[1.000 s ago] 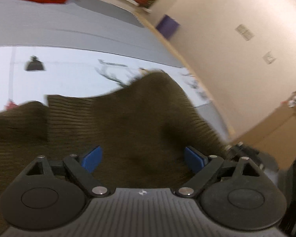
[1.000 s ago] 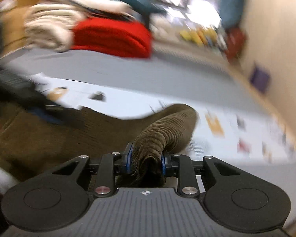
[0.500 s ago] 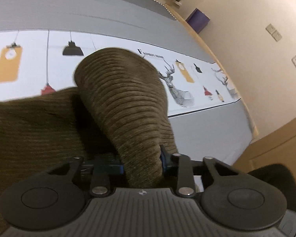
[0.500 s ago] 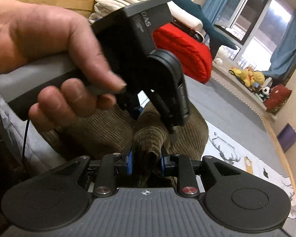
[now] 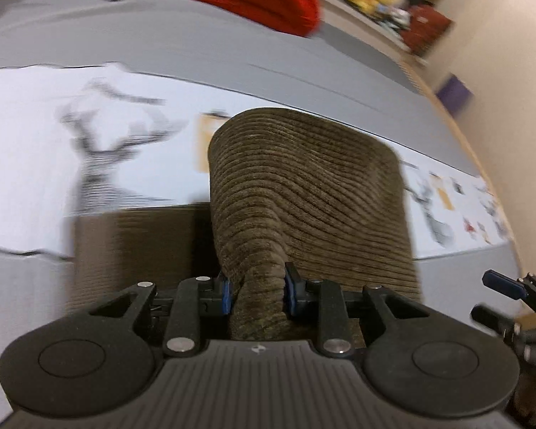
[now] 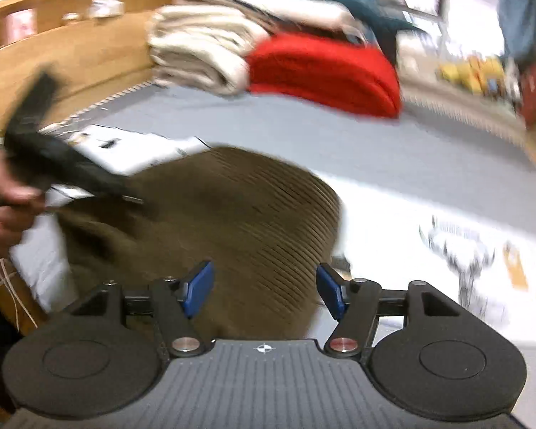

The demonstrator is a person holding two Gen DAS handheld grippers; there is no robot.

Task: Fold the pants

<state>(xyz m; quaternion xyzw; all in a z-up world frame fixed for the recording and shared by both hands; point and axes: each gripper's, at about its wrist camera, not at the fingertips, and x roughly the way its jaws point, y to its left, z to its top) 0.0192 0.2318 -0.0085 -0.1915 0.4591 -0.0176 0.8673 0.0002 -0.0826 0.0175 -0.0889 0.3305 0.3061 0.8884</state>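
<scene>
The pants point(image 5: 303, 193), brown corduroy, lay on a white printed sheet point(image 5: 28, 164) spread over a grey bed point(image 5: 203, 53); in the left wrist view a bunched fold of them rose from the bed and ran back between the blue pads of the left gripper point(image 5: 256, 291), whose jaws were closed tight on that fold; in the right wrist view the cloth lay as a rounded heap point(image 6: 232, 214) just ahead of the right gripper point(image 6: 264, 289), whose jaws stood wide apart with nothing between them, the cloth passing beneath; whether the pads touched it could not be told. At the left of that view a hand point(image 6: 0, 196) gripped the other tool's dark body, which reached onto the pants. The sheet bore blurred deer figures point(image 6: 461, 261) and small tags; a line of lettering near the antlers was too smeared to read. Farther back sat a red folded blanket point(image 6: 321, 71) touching a stack of cream blankets point(image 6: 200, 53), against a wooden headboard point(image 6: 71, 43).
</scene>
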